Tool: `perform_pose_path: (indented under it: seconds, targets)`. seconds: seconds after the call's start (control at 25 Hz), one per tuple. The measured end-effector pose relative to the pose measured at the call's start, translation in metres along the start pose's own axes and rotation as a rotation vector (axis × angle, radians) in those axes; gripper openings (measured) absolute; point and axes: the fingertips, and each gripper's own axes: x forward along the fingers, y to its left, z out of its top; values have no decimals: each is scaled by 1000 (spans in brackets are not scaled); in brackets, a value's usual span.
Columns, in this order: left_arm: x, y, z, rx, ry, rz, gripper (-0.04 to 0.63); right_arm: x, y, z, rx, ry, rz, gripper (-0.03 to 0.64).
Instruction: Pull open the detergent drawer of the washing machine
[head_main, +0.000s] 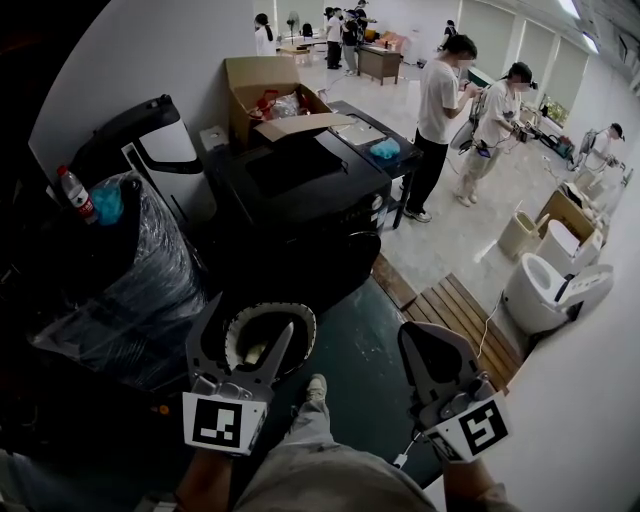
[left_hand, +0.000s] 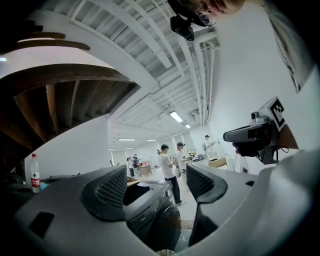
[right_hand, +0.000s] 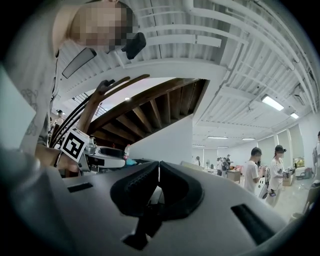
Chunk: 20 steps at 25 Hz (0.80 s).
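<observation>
Facing a black washing machine (head_main: 310, 175) standing on the floor ahead, well apart from both grippers. Set with its front and round door turned toward the person and a dark floor mat (head_main: 365, 340) before it, with room enough, by the look, for a drawer to slide out.

Judging the detergent drawer shut, somewhere in the top band of that front; too dark to trace its outline in any view. On that reading, face pointing out toward the person, long axis running level, front to back into the machine's body. So calling for a straight pull back along that line, no lifting or twisting.

Holding the left gripper (head_main: 250, 325) level and aimed at the machine, fingers (left_hand: 107, 192) spread wide with nothing between them but the distant front. Probably set wide in advance, to fit round the drawer's front edge on arrival.

Holding the right gripper (head_main: 420, 345) off to the right, apart from the left, fingers (right_hand: 132, 192) pressed together on nothing. Probably parked as the idle one, out of the left's way.
</observation>
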Motion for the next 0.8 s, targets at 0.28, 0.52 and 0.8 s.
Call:
perform_pose_path:
  seconds: [0.28,0.52,0.8]
  targets:
    - [69,34,-32,-56,39,-57,376,59,-32,-19,4,31,-12,34]
    - [131,67,-62,-299,75,-117,382,122,-62,-28,42,56,-26,34]
    - [195,112,-106,-568,90,-121,382,188,-95,-58,13,123,-1,34]
